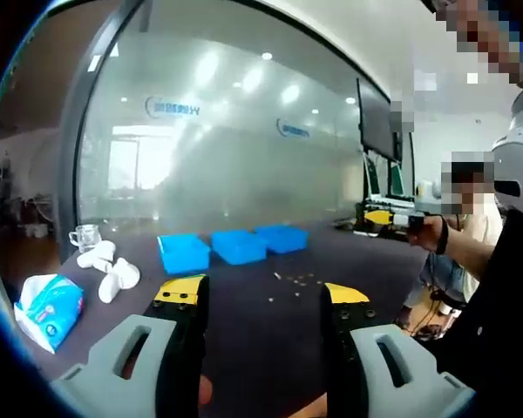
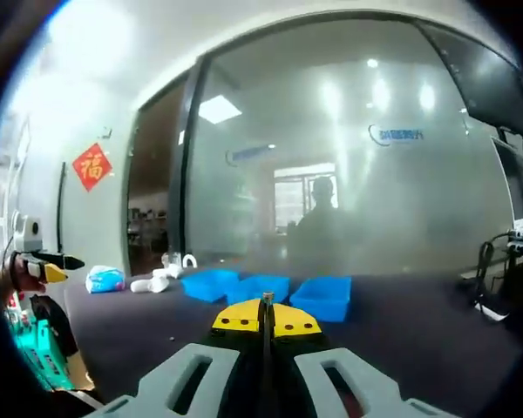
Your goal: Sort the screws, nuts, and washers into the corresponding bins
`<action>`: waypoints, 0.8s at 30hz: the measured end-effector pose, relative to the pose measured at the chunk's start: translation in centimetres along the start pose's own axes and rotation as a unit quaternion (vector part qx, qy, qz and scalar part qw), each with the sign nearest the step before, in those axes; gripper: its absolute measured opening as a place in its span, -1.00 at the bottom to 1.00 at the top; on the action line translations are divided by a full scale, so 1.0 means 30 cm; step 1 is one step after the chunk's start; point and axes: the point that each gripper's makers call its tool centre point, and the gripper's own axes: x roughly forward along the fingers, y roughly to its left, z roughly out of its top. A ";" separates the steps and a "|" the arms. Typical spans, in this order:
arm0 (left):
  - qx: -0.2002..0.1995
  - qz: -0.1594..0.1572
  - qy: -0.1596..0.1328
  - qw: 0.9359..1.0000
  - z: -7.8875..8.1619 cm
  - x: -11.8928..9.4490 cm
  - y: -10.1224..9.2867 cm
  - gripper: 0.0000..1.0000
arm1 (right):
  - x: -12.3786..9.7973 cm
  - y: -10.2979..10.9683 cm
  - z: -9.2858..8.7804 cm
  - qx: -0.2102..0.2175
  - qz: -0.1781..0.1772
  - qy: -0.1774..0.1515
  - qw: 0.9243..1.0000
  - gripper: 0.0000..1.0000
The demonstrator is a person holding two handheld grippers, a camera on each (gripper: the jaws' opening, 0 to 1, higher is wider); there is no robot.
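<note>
Three blue bins (image 1: 238,246) stand in a row on the dark table (image 1: 270,331). In the right gripper view the same bins (image 2: 260,287) lie just beyond my jaws. Small metal parts (image 1: 298,279) are scattered on the table in front of the bins. My left gripper (image 1: 263,294) hangs open over the table, short of the bins, with nothing between its fingers. My right gripper (image 2: 267,315) is shut, and a small screw (image 2: 267,299) sticks up from between its yellow tips. A hand holds the right gripper (image 1: 396,218) up at the right, above the table.
A blue-and-white tissue pack (image 1: 48,306), white rolled pieces (image 1: 112,270) and a glass cup (image 1: 84,236) sit left of the bins. A glass wall runs behind the table. Screens and cables stand at the far right (image 1: 379,139). The left gripper (image 2: 52,261) shows at the left edge.
</note>
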 end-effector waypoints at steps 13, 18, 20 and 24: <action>0.003 -0.003 -0.001 1.000 0.008 0.011 -0.008 0.00 | 0.208 -0.112 0.067 -0.022 -0.026 -0.016 0.999 -1.00; 0.001 0.000 -0.002 1.000 0.007 0.005 0.000 0.00 | 0.315 -0.140 0.071 -0.021 -0.021 -0.008 1.000 -1.00; 0.001 0.002 -0.002 1.000 0.005 0.002 0.002 0.00 | 0.361 -0.156 0.073 -0.026 -0.022 -0.009 0.999 -1.00; -0.002 0.005 -0.001 1.000 -0.003 -0.005 0.006 0.00 | 0.470 -0.200 0.068 -0.037 -0.032 -0.001 0.999 -1.00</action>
